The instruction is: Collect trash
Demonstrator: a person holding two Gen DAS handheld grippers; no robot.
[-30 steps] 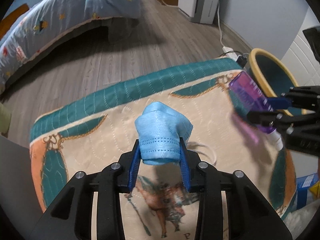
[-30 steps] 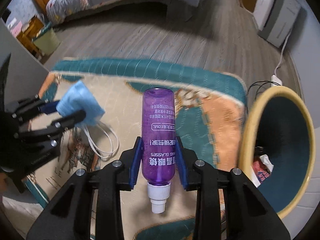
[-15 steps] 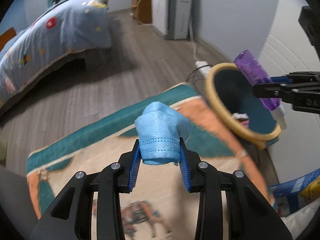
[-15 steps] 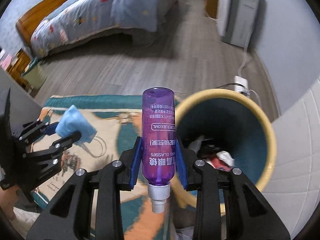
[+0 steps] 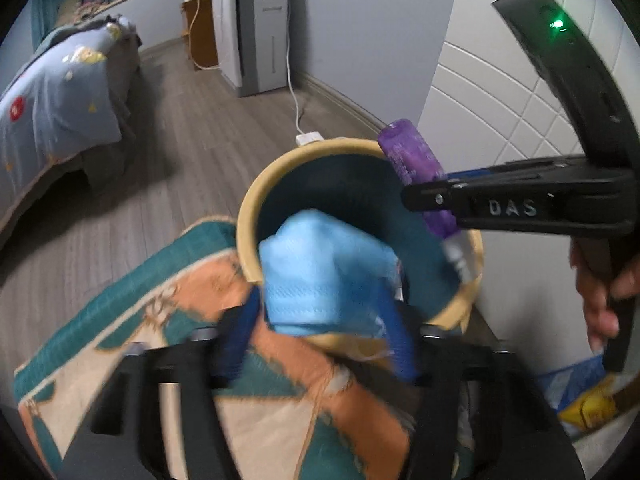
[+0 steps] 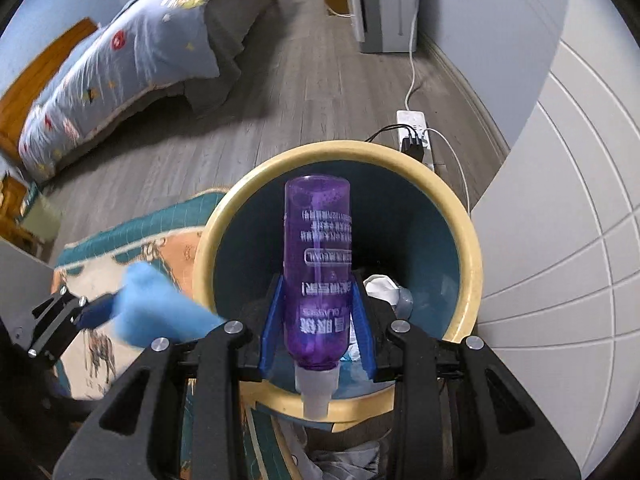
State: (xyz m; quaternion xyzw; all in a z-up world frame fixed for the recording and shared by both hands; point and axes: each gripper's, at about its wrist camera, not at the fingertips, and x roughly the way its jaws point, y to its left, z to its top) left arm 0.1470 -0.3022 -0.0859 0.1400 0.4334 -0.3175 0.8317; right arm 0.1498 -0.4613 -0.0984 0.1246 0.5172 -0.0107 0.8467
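- Bedroom with grey wood floor [image 6: 248, 120]; one bed with a blue quilt [image 6: 132, 64] at the far left, one white appliance [image 5: 256, 28] against the far wall, one power strip [image 6: 414, 126] on the floor behind the bin.
- One patterned rug [image 5: 168, 320], teal border; one round bin [image 6: 472, 240], yellow rim and teal inside, stands at the rug's far corner beside the white panelled wall [image 6: 568, 184].
- Two grippers, one item each.
- Left gripper [image 5: 320, 328]: jaws opening, blue pads spread wider than the one blue face mask [image 5: 324, 276] between them; mask sits over the bin's near rim; blur hides whether the pads touch it.
- Right gripper [image 6: 318, 328]: jaws opening, pads flared, one purple spray bottle [image 6: 318, 264] between them, nozzle toward the camera, over the bin's mouth.
- Only the right wrist view shows the bin's contents: crumpled white trash [image 6: 384, 286] at the bottom, count unclear; also plugs in the power strip.
- Only the left wrist view shows the person's hand [image 5: 604, 288] on the right gripper's handle, a green light [image 5: 557, 24] on that rig, and blue and yellow packaging [image 5: 584, 396] at the right edge.
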